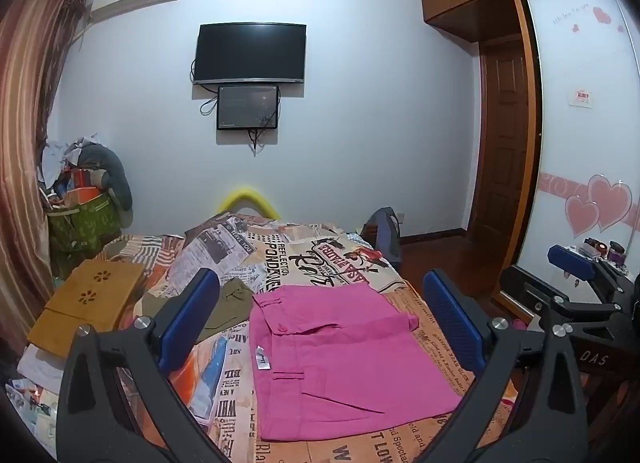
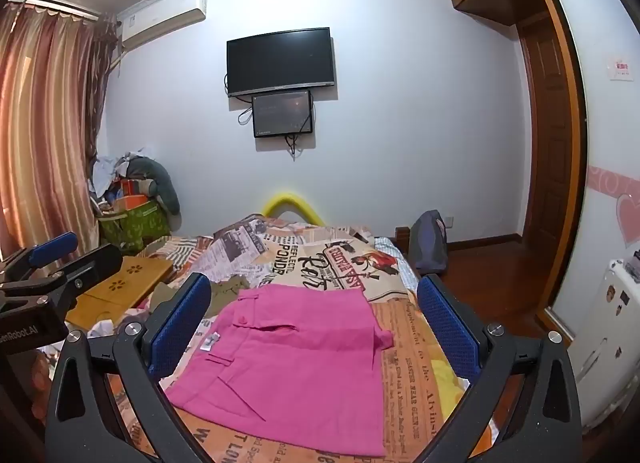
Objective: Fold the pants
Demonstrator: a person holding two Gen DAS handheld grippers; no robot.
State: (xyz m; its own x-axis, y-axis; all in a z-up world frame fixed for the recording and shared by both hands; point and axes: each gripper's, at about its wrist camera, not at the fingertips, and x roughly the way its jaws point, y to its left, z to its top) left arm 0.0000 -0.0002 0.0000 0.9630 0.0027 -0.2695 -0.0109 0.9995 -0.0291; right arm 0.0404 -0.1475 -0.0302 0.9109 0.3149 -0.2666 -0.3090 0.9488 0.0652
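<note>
Jaws of both the left gripper [image 1: 320, 323] and right gripper [image 2: 314, 321] gape wide, empty, above the pink pants [image 1: 340, 359] lying folded on the bed [image 1: 420, 431], directly ahead of both.

wrist views side by side, facing bed [image 1: 420, 435]

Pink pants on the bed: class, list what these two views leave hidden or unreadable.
- Pink pants: near hem, left wrist view, behind the left tool's arms.
- White label: print too small, both views.
- Olive garment: mostly behind the left tool's finger.
</note>
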